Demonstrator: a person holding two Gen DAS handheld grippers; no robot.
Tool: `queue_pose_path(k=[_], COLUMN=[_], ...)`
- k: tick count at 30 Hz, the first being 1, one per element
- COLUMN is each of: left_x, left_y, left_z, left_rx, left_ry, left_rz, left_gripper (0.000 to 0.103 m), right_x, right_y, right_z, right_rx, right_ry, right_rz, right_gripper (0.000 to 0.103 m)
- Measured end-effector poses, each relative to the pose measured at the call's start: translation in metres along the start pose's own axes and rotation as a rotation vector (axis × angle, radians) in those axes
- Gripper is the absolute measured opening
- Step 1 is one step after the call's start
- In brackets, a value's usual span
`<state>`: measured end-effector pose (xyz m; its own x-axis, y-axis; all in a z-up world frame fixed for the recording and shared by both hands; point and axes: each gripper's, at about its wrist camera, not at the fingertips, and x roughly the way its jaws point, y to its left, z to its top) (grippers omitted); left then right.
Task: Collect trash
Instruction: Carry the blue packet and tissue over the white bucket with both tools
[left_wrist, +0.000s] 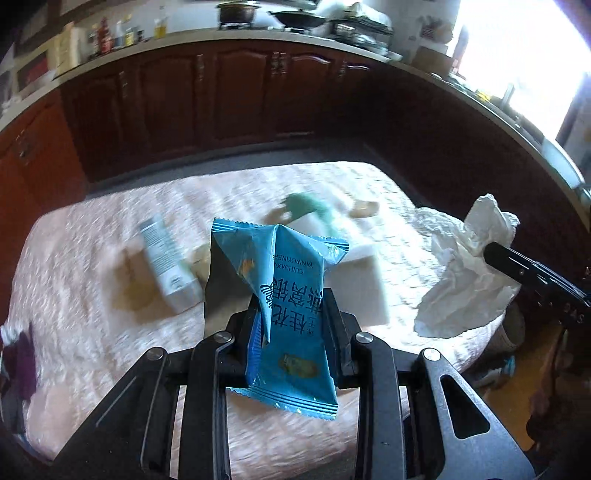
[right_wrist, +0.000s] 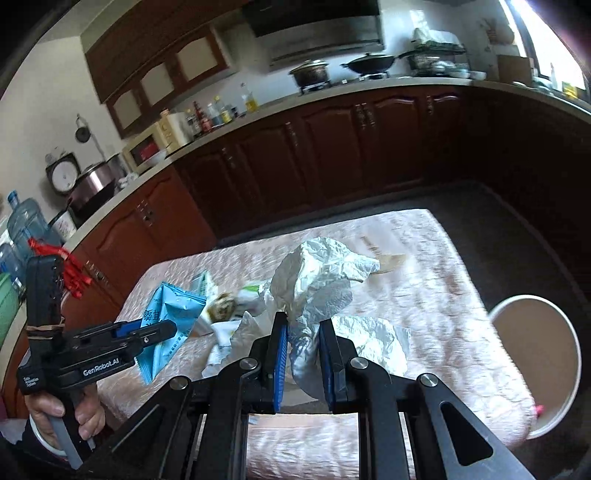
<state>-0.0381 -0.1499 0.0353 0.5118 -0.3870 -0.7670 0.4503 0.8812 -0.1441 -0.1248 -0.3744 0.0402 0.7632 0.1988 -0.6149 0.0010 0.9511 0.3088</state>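
Left wrist view: the left gripper (left_wrist: 291, 314) has its two pads pressed against a blue snack wrapper (left_wrist: 284, 295), jaws narrowed to the width of the crumpled packet, which stands up between them above a table with a pale pink quilted cloth (left_wrist: 92, 354). On the cloth beyond the wrapper lie a small white-and-green carton (left_wrist: 168, 266), a green scrap (left_wrist: 304, 205) that is too blurred to name, a pale flat piece (left_wrist: 360, 280) and a small tan scrap (left_wrist: 364, 208) near the far edge. At the right edge of this view the right gripper (left_wrist: 496, 251) comes in from the side, clamped on a crumpled white paper tissue (left_wrist: 469, 266) held above the table's right side. Right wrist view: the same gripper's blue pads are drawn nearly together on the tissue (right_wrist: 317, 291), whose bunched top rises above them. To the left, a hand (right_wrist: 70, 410) holds the handle of the left gripper (right_wrist: 162, 328), with the blue wrapper (right_wrist: 166, 325) pinched in its jaws over the table's left part. More wrappers and paper scraps (right_wrist: 229, 314) lie on the cloth between the two grippers. A round white bin (right_wrist: 535, 362) with a brown inside stands on the floor just beside the table's right edge.
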Motion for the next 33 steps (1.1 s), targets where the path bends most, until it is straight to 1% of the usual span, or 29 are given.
queue_pose_path(k=[7,9,13,19,21,25,29,33], left_x=[0.021,0.027,0.04,0.061,0.071,0.088,0.106,0.129], left_y=[-0.06,-0.079,-0.12,-0.178,-0.195,-0.229,-0.262,-0.287], left_z=[0.021,0.025,0.034,0.042,0.045,0.05,0.051,0.049], left_rx=[0.095,0.125,0.183,0.253,0.266,0.284,0.291,0.286], left_ry=[0.01,0.016,0.025,0.055,0.075,0.107,0.146,0.182], left_rz=[-0.057,-0.075,-0.111,-0.173,-0.198,-0.252,-0.291,-0.326], left_gripper=[0.026,0.026,0.026,0.026,0.026,0.026,0.026,0.027], right_x=[-0.028,-0.038,-0.057,-0.079,-0.084,-0.093,-0.093,-0.09], right_y=[-0.047,-0.064,-0.098,-0.15,-0.166,-0.201,-0.229,-0.252], right_z=[0.003,0.002,-0.002,-0.015,-0.021,-0.033,-0.042,-0.049], right_rx=[0.065,0.085,0.146,0.214,0.24,0.285,0.319,0.366], right_ry=[-0.039,-0.051,-0.069,-0.075,-0.077,-0.069,-0.038,-0.011], right_rz=[-0.086,-0.124,-0.169,-0.273,-0.297,-0.377,-0.44,-0.462], right_gripper=[0.015,0.015,0.015,0.015,0.015,0.015,0.015,0.015])
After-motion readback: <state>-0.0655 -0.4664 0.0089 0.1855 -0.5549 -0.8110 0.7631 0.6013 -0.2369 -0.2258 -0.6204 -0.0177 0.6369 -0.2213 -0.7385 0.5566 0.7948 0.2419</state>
